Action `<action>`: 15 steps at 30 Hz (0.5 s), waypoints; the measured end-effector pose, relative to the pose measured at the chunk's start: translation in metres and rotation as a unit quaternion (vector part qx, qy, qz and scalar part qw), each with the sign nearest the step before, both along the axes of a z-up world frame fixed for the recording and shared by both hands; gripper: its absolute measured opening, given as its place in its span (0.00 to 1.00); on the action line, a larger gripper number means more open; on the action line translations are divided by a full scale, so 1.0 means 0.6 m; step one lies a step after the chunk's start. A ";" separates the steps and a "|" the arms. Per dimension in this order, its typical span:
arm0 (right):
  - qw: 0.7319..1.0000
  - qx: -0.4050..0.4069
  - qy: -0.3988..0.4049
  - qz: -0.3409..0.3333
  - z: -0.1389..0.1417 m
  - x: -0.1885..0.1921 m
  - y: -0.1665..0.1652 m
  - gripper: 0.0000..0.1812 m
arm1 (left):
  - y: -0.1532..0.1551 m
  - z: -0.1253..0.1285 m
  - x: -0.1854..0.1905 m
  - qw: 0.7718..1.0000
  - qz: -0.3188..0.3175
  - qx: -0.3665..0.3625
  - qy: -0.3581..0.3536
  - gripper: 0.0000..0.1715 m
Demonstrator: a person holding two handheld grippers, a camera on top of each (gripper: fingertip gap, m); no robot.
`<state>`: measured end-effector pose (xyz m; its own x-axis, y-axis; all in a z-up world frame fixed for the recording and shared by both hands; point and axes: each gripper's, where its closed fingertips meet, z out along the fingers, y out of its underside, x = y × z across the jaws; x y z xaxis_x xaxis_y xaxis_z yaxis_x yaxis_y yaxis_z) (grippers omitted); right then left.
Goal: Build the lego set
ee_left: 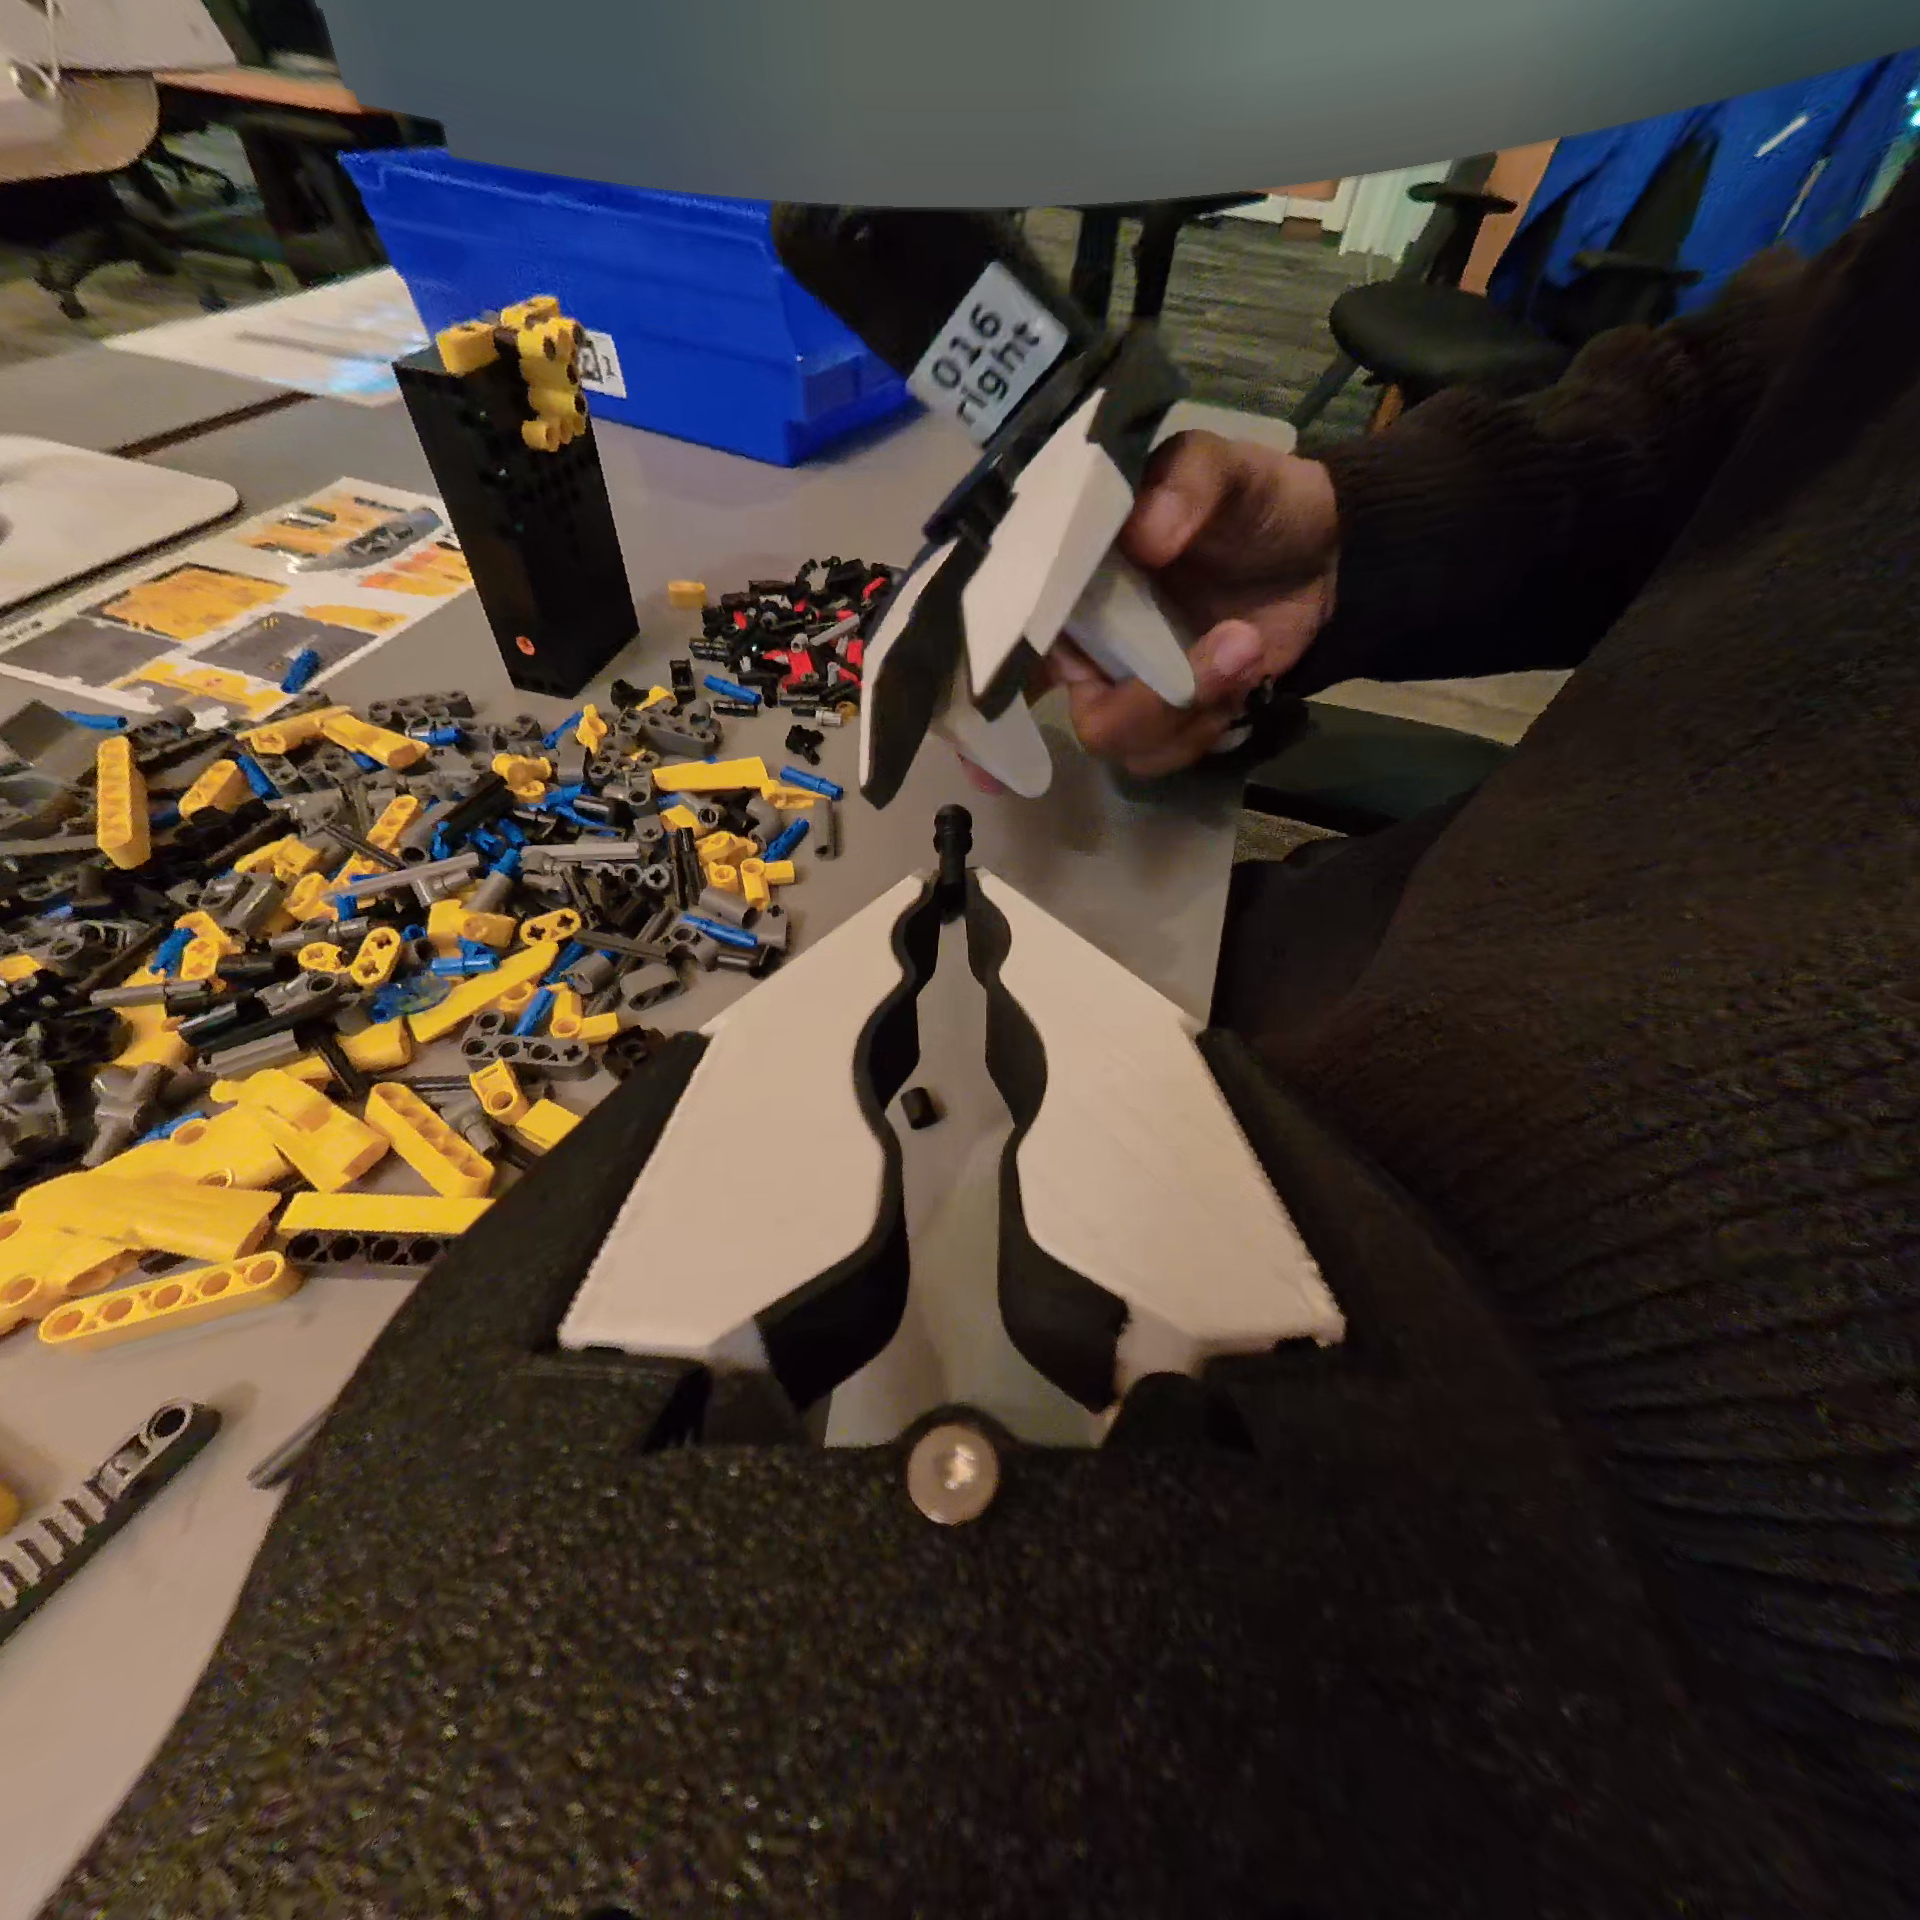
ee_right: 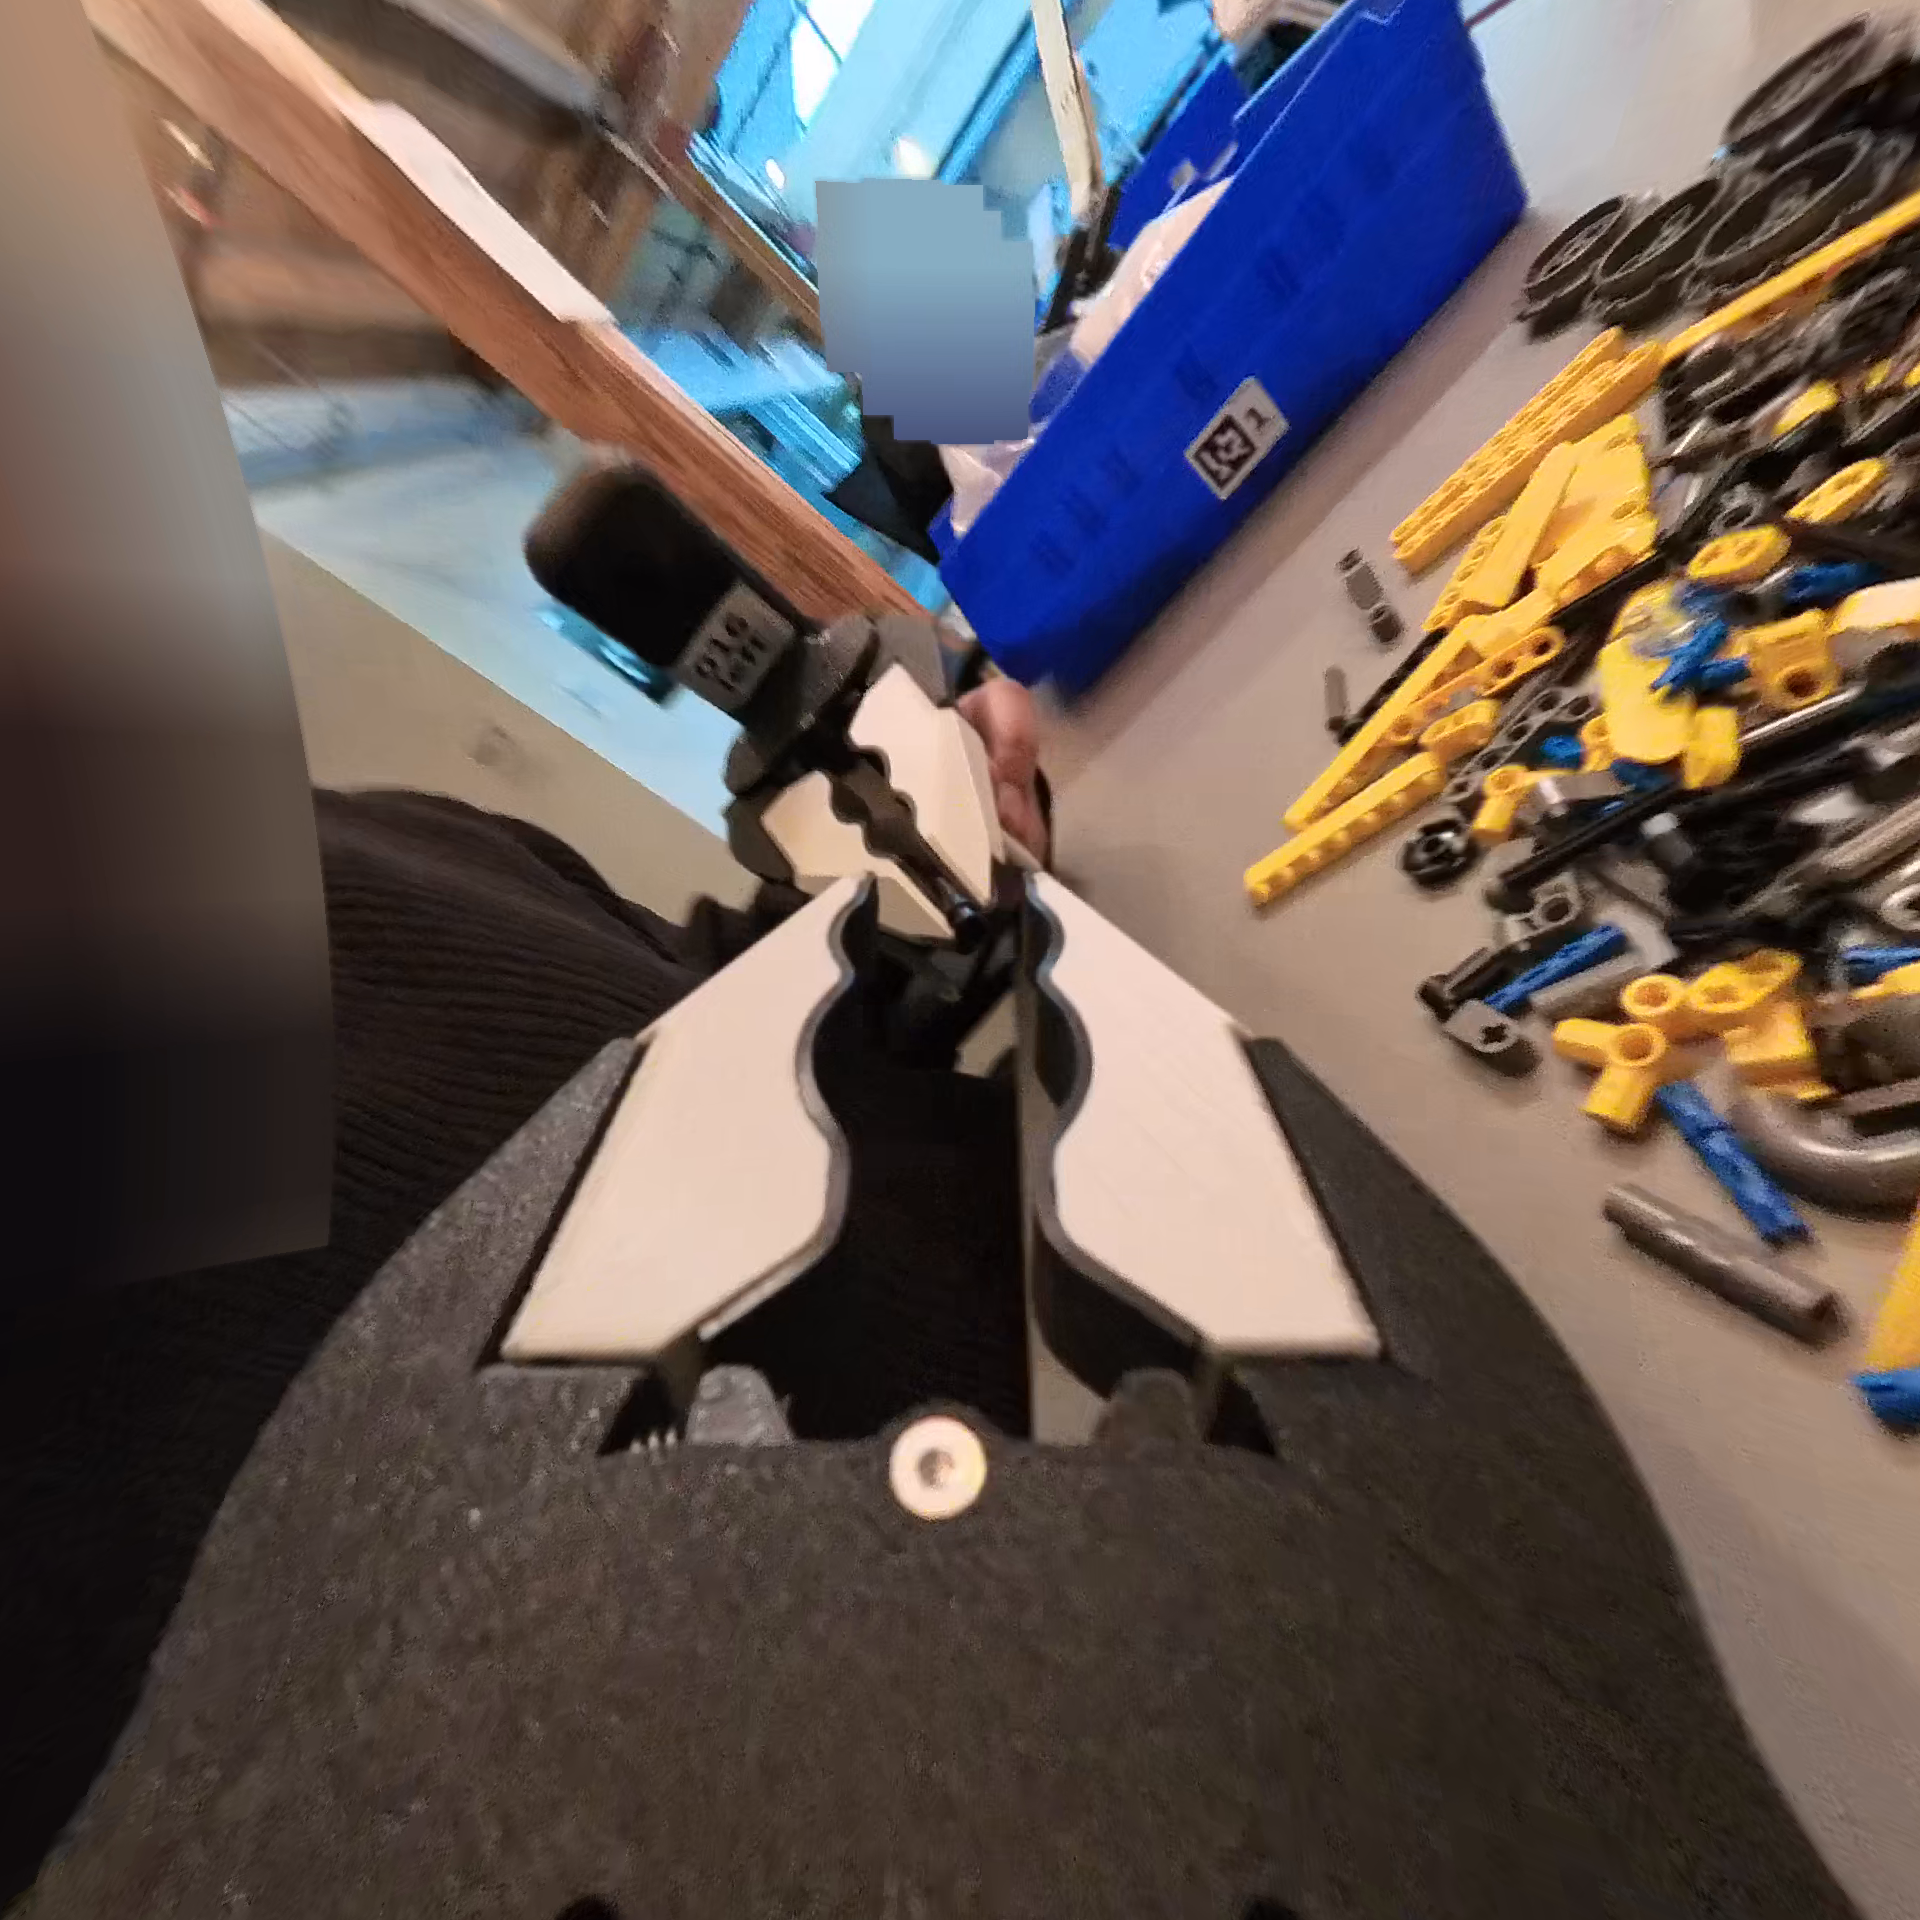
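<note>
My left gripper is shut on a small black pin that sticks up out of its tips. It hovers over the near edge of the grey table. My right gripper, held by a hand, hangs just above and beyond the pin with its jaws apart. In the right wrist view my right gripper is open and empty. The left gripper and its pin sit right between its fingertips.
A heap of yellow, blue, grey and black building pieces covers the table's left; it also shows in the right wrist view. Also there: a black tower topped with yellow pieces, a small black-and-red pin pile, a blue bin, printed sheets, black wheels. Left and right tips are no more than a few centimetres apart.
</note>
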<state>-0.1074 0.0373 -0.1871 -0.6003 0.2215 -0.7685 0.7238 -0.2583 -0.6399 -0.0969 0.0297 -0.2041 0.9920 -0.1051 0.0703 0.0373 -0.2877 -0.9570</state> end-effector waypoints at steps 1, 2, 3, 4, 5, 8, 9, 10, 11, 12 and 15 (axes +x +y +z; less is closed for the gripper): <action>1.000 -0.024 -0.018 0.006 0.003 0.001 -0.001 0.14 | 0.001 0.001 0.002 1.000 -0.001 0.002 0.005 0.02; 0.999 -0.041 -0.033 0.013 0.003 0.002 -0.003 0.14 | 0.001 0.001 0.003 1.000 0.000 0.002 0.010 0.02; 0.998 -0.049 -0.045 0.019 0.000 0.004 -0.005 0.14 | 0.002 0.001 0.004 1.000 0.000 0.002 0.014 0.02; 0.997 -0.051 -0.054 0.024 -0.004 0.006 -0.009 0.14 | 0.003 0.002 0.006 1.000 -0.002 0.003 0.015 0.02; 0.997 -0.050 -0.060 0.028 -0.009 0.008 -0.013 0.14 | 0.003 0.003 0.006 1.000 -0.003 0.005 0.013 0.02; 0.995 -0.057 -0.073 0.035 -0.015 0.011 -0.020 0.12 | 0.003 0.004 0.005 1.000 -0.003 0.010 0.009 0.02; 0.995 -0.061 -0.076 0.035 -0.016 0.010 -0.020 0.10 | 0.002 0.005 0.004 1.000 -0.003 0.012 0.007 0.02; 0.994 -0.063 -0.079 0.033 -0.017 0.009 -0.019 0.10 | 0.002 0.006 0.004 1.000 -0.003 0.014 0.006 0.02; 0.994 -0.066 -0.081 0.031 -0.017 0.008 -0.018 0.09 | 0.001 0.007 0.003 1.000 -0.002 0.014 0.006 0.02; 0.994 -0.068 -0.082 0.031 -0.017 0.008 -0.017 0.07 | 0.001 0.007 0.002 1.000 -0.001 0.014 0.007 0.02; 0.994 -0.071 -0.082 0.032 -0.016 0.008 -0.016 0.06 | 0.001 0.004 0.004 1.000 -0.003 0.010 0.008 0.02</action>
<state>-0.1024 0.0277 -0.1970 -0.4735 0.0688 -0.8781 0.8335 -0.2873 -0.4720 -0.0945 0.0301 -0.2019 0.9923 -0.1121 0.0519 0.0200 -0.2691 -0.9629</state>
